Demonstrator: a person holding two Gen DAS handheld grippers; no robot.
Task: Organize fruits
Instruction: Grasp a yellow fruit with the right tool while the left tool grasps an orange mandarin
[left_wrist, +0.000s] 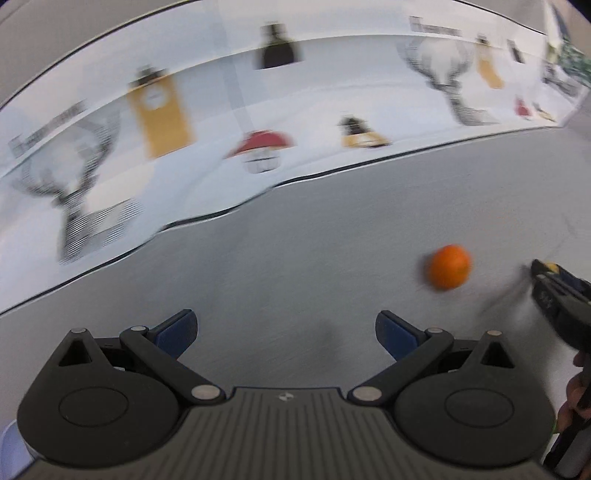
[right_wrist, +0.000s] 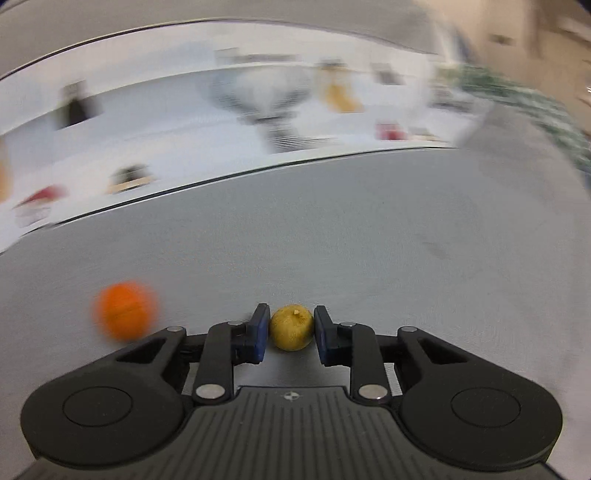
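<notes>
Clearly the coming move depends on which claw stands nearer each fruit on the grey table (left_wrist: 295, 266). At the left, the left gripper (left_wrist: 286, 334) has its blue pads spread wide apart with nothing between them; the orange (left_wrist: 448, 266) lies ahead of it and off to its right, well apart. Further right, the right gripper (right_wrist: 288, 334) is closed on the small yellow fruit (right_wrist: 291, 326), a pad against each side, the fruit seemingly resting on the table. From that view the orange sits just left of the claw. Being roundish, neither fruit offers a long axis. The orange looks like the free left claw's job.
</notes>
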